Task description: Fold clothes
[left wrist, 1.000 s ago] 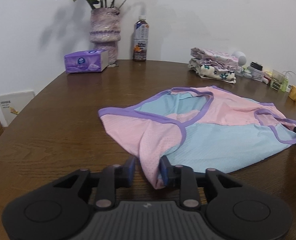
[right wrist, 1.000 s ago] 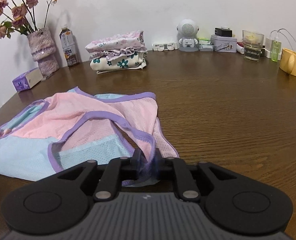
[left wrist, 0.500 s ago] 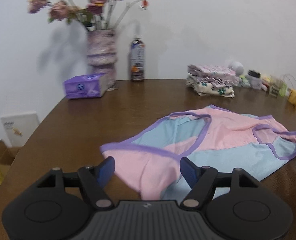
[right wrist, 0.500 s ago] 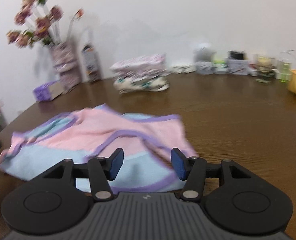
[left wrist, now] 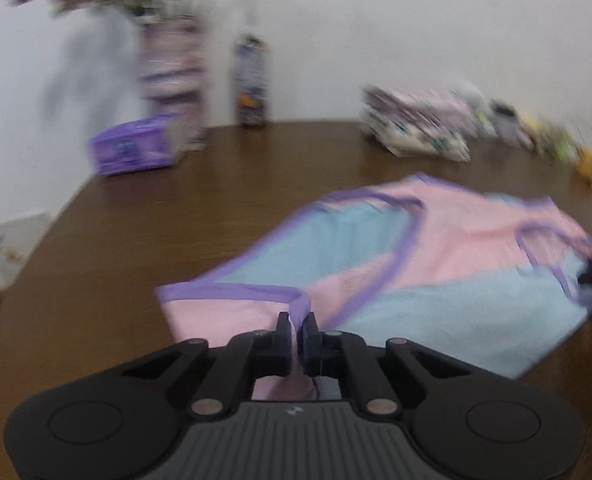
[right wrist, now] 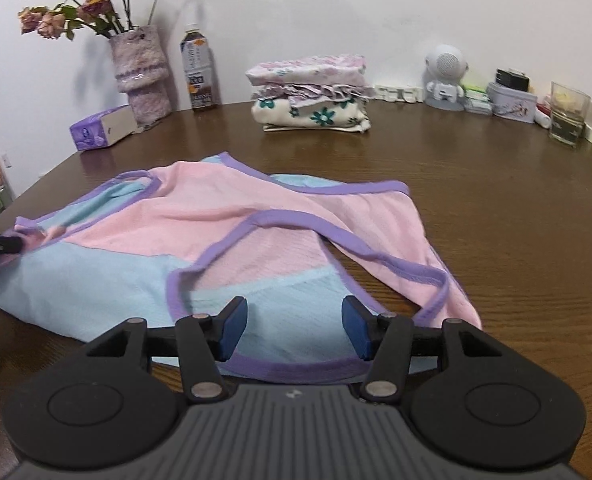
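Since half a second ago your left gripper (left wrist: 297,330) has closed again on the purple-trimmed edge of the pink and blue garment (right wrist: 224,240), while your right gripper (right wrist: 294,330) has let go and now hovers spread wide over the near hem, holding nothing. That garment lies loosely spread and rumpled on the brown table (right wrist: 495,208), with a stack of folded clothes (right wrist: 309,94) well behind it by the wall. You appear to be re-gripping to straighten or fold it. Your next move likely calls for the right gripper to find a matching edge before you lift.
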The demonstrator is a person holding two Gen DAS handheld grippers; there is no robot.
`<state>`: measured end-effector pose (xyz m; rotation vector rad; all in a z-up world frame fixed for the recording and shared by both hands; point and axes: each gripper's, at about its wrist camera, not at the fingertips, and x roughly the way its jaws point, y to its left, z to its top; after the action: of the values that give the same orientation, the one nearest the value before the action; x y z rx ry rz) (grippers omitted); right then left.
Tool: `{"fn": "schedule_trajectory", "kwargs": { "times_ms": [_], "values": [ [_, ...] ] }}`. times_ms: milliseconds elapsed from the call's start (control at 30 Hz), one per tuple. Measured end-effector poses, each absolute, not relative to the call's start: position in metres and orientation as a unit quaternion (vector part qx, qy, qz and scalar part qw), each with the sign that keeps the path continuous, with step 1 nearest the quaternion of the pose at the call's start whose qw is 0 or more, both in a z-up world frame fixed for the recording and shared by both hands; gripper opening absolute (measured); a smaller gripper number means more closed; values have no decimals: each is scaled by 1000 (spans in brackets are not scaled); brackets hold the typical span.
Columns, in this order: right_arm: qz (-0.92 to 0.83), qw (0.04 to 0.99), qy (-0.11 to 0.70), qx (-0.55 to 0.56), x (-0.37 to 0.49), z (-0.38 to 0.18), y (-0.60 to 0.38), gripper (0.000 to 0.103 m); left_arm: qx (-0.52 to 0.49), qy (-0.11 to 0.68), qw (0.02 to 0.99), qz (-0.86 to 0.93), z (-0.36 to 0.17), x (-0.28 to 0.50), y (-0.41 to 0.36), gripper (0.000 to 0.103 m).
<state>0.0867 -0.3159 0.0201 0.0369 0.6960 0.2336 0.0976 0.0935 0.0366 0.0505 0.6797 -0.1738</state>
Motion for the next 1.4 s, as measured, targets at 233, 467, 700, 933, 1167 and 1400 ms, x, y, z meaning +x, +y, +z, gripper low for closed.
{"fn": "schedule_trajectory", "kwargs": {
  "times_ms": [233, 467, 700, 933, 1167, 1400],
  "values": [
    [110, 935, 337, 4, 85, 19, -315, 53, -92, 324, 941, 9, 40, 68, 174, 4],
    [107, 936, 335, -4, 83, 19, -313, 53, -104, 340, 934, 29, 29, 60, 191, 5],
    [107, 937, 332, -5, 81, 18, -314, 54, -111, 341, 933, 37, 24, 61, 196, 9],
    [103, 939, 327, 8, 77, 20, -322, 55, -119, 333, 932, 83, 27, 54, 201, 44],
    [75, 949, 302, 41, 60, 35, -348, 56, -104, 304, 944, 73, 46, 44, 183, 63],
    [81, 948, 305, 43, 53, 35, -346, 59, -63, 302, 951, -20, 55, 52, 134, 67]
  ]
}}
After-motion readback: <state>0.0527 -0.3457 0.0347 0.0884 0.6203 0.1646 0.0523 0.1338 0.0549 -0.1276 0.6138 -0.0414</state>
